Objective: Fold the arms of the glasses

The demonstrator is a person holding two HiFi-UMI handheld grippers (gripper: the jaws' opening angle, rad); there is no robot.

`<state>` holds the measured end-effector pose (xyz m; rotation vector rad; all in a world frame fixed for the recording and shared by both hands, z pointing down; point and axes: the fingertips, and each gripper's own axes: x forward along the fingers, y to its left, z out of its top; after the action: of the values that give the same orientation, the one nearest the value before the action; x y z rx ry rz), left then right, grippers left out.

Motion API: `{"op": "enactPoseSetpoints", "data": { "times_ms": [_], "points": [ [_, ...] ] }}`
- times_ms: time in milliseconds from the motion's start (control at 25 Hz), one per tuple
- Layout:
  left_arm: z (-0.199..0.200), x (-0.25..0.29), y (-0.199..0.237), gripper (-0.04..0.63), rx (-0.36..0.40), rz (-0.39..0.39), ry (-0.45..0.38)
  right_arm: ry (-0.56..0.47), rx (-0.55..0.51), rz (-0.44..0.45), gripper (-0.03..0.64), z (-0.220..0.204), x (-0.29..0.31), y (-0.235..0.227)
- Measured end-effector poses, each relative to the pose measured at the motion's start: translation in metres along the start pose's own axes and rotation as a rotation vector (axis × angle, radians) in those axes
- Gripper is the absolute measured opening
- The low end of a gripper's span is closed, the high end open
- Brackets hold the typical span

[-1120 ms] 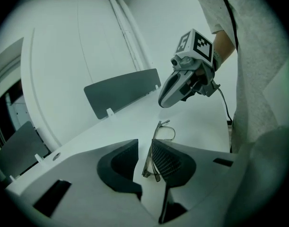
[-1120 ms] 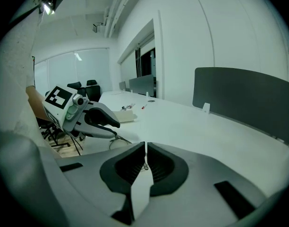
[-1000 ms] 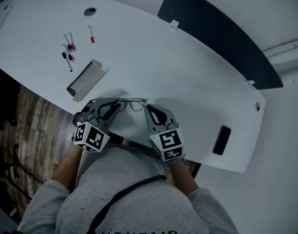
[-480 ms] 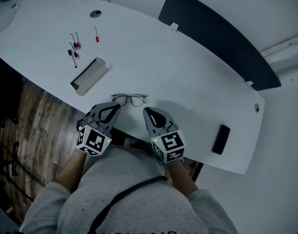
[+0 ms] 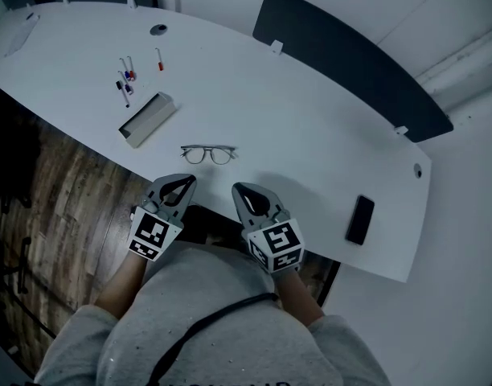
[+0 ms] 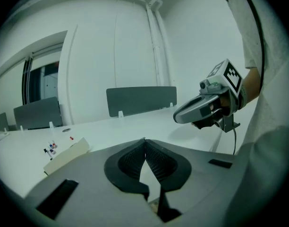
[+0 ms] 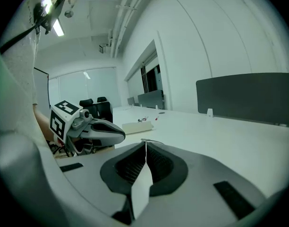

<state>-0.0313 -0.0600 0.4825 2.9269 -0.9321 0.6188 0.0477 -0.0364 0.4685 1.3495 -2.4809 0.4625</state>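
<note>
the glasses [image 5: 207, 153] are lying on the white desk [image 5: 310, 135], near its front edge and just ahead of both tongs, touching neither. no arm is sticking out toward the person; the arms seem to be lying along the front of the frame, though the pair is showing too small to be sure.

the left tongs [image 5: 186, 181] are hanging over the desk's front edge, pointing at the glasses from the near left. their two dark ribbed pads are pressing together at the tips, with nothing between them. the right tongs [image 5: 239, 189] are hanging beside them, a little apart and to the near right of the glasses. their pads are meeting too, gripping nothing.

further back on the left, an open grey box [image 5: 147, 119] is sitting at a slant, well apart from the glasses. a few pens [image 5: 125, 77] are lying scattered beyond it. a dark phone [image 5: 359, 219] is lying flat near the right end of the desk. a dark screen [image 5: 350, 63] is standing along the far edge. the person, in a grey top [image 5: 214, 328], is standing over a wooden floor [image 5: 61, 207].
</note>
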Motion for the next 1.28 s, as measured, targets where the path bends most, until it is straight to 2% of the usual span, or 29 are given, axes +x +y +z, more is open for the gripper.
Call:
{"op": "enactPoseSetpoints", "data": {
  "times_ms": [320,520,800,1080,1280],
  "points": [
    [0.014,-0.041,-0.039,0.015,-0.124,0.054,-0.067,-0.059,0.003,0.03,0.02,-0.007,-0.043,0.035],
    [0.006,-0.059,-0.071,0.015,-0.066,0.058,-0.031,-0.081,-0.012,0.049,0.02,-0.015,-0.067,0.053],
    [0.006,-0.08,-0.091,0.015,-0.075,0.068,-0.044,-0.094,-0.009,0.049,0.02,-0.026,-0.089,0.068],
    [0.024,-0.093,-0.092,0.015,-0.047,0.046,-0.075,-0.143,-0.024,0.037,0.019,-0.014,-0.095,0.081],
    [0.03,-0.103,-0.095,0.015,-0.063,0.038,-0.089,-0.146,-0.048,0.025,0.018,-0.012,-0.105,0.093]
  ]
}}
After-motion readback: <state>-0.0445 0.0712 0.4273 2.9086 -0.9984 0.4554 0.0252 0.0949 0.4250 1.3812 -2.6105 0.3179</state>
